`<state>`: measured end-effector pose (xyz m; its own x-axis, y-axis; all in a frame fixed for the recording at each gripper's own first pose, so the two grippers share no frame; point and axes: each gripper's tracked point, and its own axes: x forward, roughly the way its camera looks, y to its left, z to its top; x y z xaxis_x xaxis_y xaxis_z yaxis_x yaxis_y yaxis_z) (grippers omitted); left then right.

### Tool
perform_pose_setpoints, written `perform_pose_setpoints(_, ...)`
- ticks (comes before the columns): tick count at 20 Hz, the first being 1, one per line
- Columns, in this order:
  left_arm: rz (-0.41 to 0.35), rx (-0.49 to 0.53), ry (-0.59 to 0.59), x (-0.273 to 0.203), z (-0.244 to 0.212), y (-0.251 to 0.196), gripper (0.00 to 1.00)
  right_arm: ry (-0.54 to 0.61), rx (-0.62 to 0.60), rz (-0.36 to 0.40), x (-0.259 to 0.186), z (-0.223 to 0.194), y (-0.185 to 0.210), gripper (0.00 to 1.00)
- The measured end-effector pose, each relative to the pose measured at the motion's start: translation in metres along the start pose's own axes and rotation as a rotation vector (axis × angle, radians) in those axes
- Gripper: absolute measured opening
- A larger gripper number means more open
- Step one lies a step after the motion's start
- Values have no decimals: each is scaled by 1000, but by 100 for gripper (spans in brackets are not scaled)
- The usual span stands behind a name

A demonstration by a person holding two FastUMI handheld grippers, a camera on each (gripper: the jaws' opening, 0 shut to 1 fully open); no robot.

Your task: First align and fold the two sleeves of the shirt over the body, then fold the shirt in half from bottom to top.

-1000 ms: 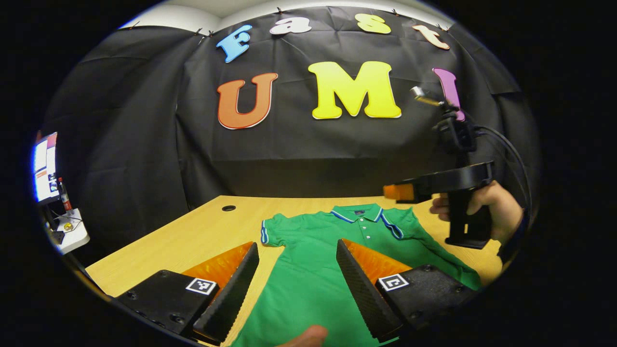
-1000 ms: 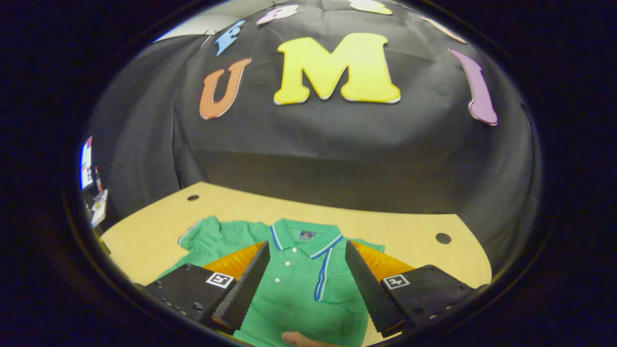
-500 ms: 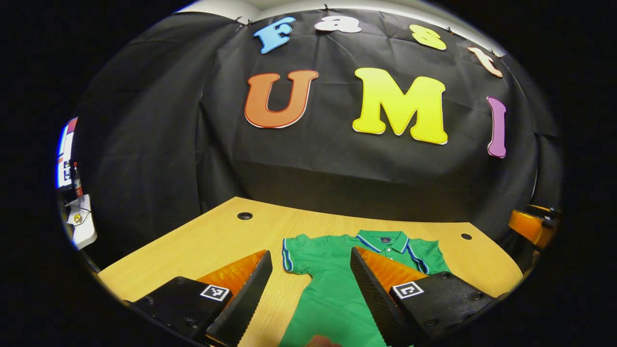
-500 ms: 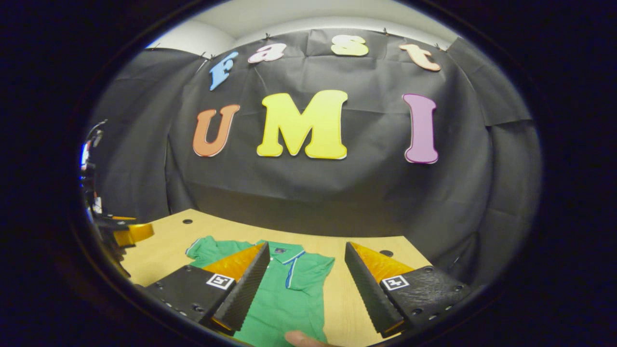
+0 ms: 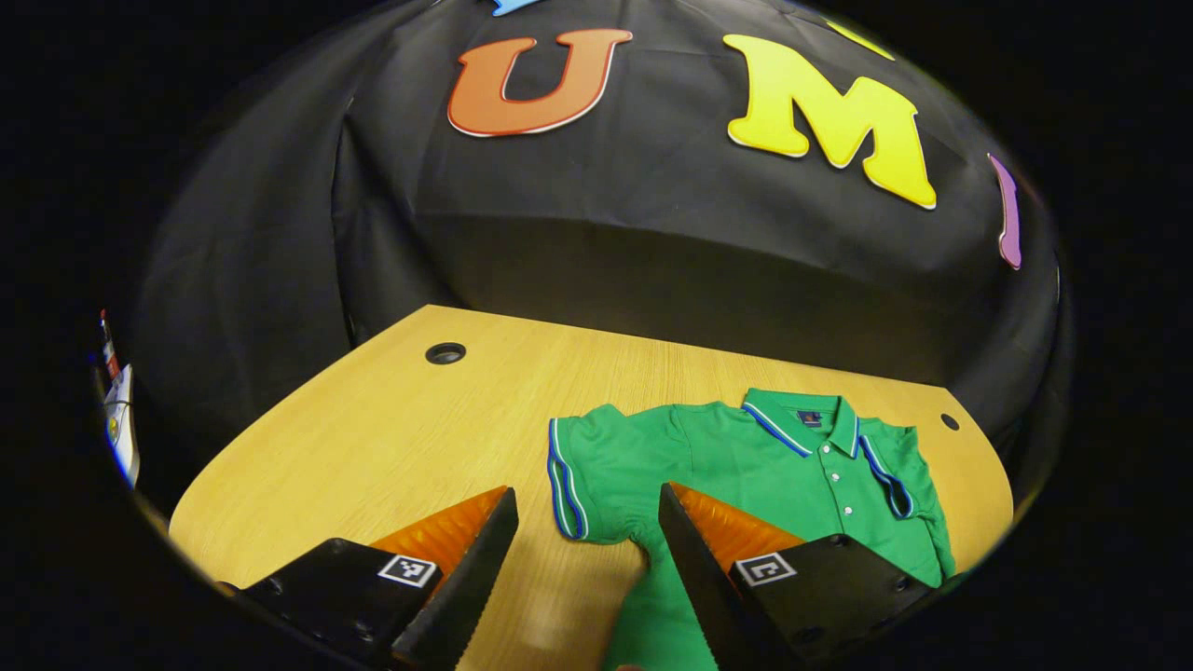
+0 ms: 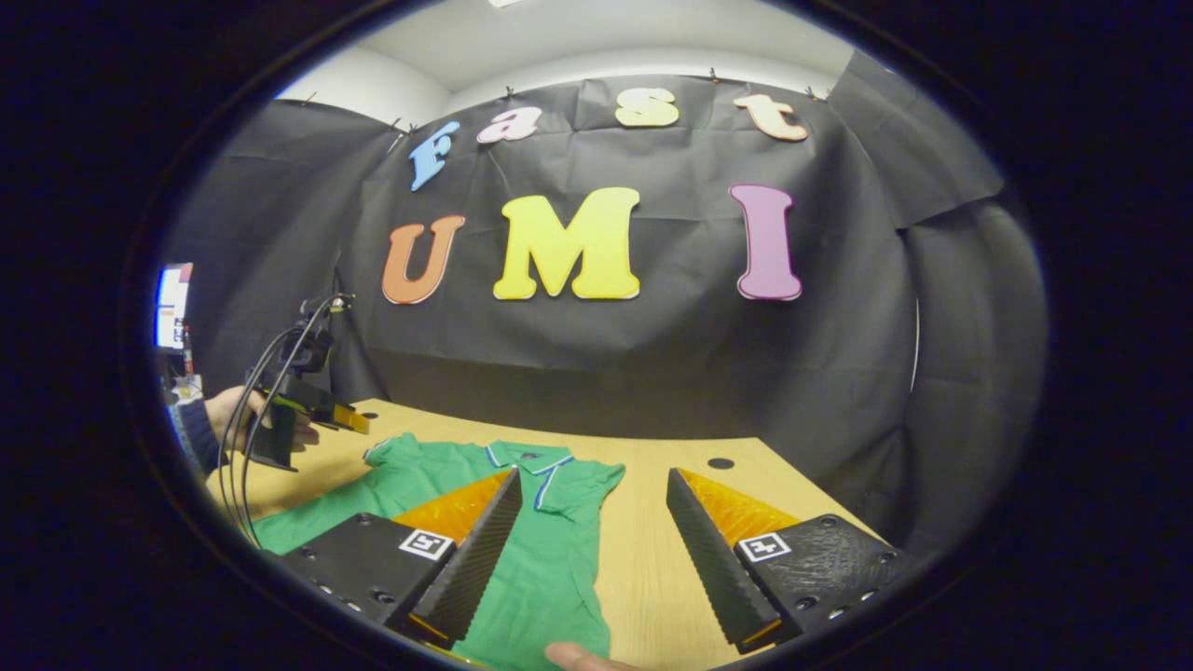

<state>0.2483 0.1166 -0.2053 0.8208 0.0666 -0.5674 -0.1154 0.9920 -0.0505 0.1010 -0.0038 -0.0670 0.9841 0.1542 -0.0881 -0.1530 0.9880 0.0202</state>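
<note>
Green shirt (image 5: 746, 466) flat on table (image 5: 373, 438), both grippers (image 5: 582, 578) (image 6: 592, 559) seemingly open above

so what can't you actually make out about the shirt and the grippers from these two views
- Shirt hem: left gripper view, cut off at the bottom edge and behind the left gripper.
- Shirt's lower body: right gripper view, covered by the right gripper.
- Left gripper's opening seen from afar: right gripper view, too small to judge.
- Collar label: left gripper view, too small to read.
</note>
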Motion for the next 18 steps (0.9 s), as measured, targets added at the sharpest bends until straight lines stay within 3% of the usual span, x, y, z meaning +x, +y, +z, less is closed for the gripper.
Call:
perform_pose_setpoints(4, -24, 18, 38, 30, -4, -13, 97, 17, -3, 36, 8, -11, -5, 95)
perform_pose_setpoints(6, 32, -3, 67, 40, -10, -3, 94, 20, -5, 40, 11, -18, -9, 95)
perform_pose_setpoints(10, 56, -51, 94, 53, -18, 5, 91, 24, -16, 36, 18, -28, -13, 96)
perform_pose_setpoints(12, 50, -99, 143, 61, -29, 4, 82, 36, -8, 51, 22, -36, -10, 97)
perform_pose_setpoints(14, 72, -115, 132, 68, -29, 12, 66, 53, -8, 52, 25, -43, -11, 97)
perform_pose_setpoints(17, 70, -145, 130, 70, -26, 13, 25, 61, -9, 45, 28, -48, -15, 95)
perform_pose_setpoints(18, 79, -137, 130, 71, -26, 15, 19, 63, -4, 43, 29, -49, -17, 95)
